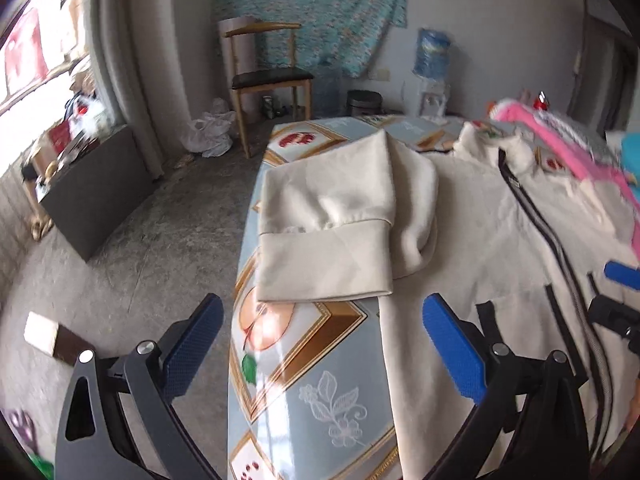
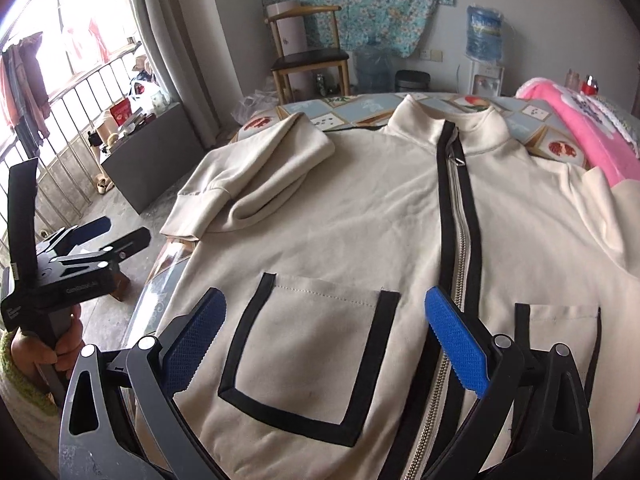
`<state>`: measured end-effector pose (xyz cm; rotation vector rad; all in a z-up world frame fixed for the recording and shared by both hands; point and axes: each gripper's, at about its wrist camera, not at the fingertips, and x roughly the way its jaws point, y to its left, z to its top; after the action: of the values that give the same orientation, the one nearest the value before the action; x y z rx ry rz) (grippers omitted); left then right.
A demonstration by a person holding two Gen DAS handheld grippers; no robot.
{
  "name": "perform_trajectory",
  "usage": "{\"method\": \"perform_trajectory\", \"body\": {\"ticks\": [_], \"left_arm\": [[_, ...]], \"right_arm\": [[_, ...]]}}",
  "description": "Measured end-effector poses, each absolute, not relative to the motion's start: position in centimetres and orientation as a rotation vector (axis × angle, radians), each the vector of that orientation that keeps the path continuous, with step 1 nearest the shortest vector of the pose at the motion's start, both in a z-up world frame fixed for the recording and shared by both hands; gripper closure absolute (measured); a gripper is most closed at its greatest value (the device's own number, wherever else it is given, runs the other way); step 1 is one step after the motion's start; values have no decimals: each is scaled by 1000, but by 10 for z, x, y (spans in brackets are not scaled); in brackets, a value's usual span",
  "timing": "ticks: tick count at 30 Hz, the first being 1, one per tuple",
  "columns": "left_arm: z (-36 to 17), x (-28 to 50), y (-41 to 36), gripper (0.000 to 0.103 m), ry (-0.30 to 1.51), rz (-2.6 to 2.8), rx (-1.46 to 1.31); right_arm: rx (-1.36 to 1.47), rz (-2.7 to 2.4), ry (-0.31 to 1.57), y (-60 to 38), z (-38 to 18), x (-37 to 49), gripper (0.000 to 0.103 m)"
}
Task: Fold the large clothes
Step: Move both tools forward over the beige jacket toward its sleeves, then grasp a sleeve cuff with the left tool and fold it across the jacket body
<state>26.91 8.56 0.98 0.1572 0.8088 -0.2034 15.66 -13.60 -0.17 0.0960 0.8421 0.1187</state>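
Observation:
A cream zip-up jacket [image 2: 360, 208] lies front up on the patterned table [image 1: 312, 400], with black trim along its zipper [image 2: 452, 216] and around two pockets. Its left sleeve [image 1: 332, 204] is folded back on itself at the table's left edge, cuff [image 1: 324, 264] nearest me. My left gripper [image 1: 324, 308] hovers open just short of that cuff, holding nothing. It also shows at the left of the right wrist view, left gripper [image 2: 120, 230], held by a hand off the table's edge. My right gripper [image 2: 325, 300] hangs open over the left pocket [image 2: 312, 344], empty.
A pink blanket [image 2: 560, 120] lies at the table's far right, against the jacket's right sleeve. Beyond the table stand a wooden chair [image 2: 308, 56], a water dispenser [image 2: 484, 40] and a small bin [image 2: 412, 80]. A grey cabinet [image 1: 96, 192] sits on the floor at the left, under the window.

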Motion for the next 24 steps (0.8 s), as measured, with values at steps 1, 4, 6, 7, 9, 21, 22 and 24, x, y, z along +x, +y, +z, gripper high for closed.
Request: {"method": "perform_trajectory", "body": {"ticks": [1, 4, 6, 7, 9, 21, 22, 24], "left_arm": [[2, 278, 77, 5, 820, -224, 198], [-18, 302, 65, 5, 884, -269, 211], [-28, 313, 59, 13, 909, -262, 242], [-32, 316, 58, 20, 915, -252, 270], [-35, 320, 58, 40, 936, -273, 283], [13, 315, 62, 98, 938, -271, 286], [21, 315, 63, 98, 940, -276, 259], [45, 310, 61, 98, 934, -329, 174]], "right_arm": [[96, 109, 851, -138, -5, 160, 7], [90, 85, 869, -143, -12, 165, 8], [91, 72, 879, -148, -14, 165, 8], [91, 66, 882, -151, -15, 165, 8], [94, 53, 885, -157, -16, 163, 8], [142, 36, 843, -187, -7, 142, 8], [145, 30, 840, -190, -6, 137, 8], [154, 22, 832, -198, -4, 127, 10]]}}
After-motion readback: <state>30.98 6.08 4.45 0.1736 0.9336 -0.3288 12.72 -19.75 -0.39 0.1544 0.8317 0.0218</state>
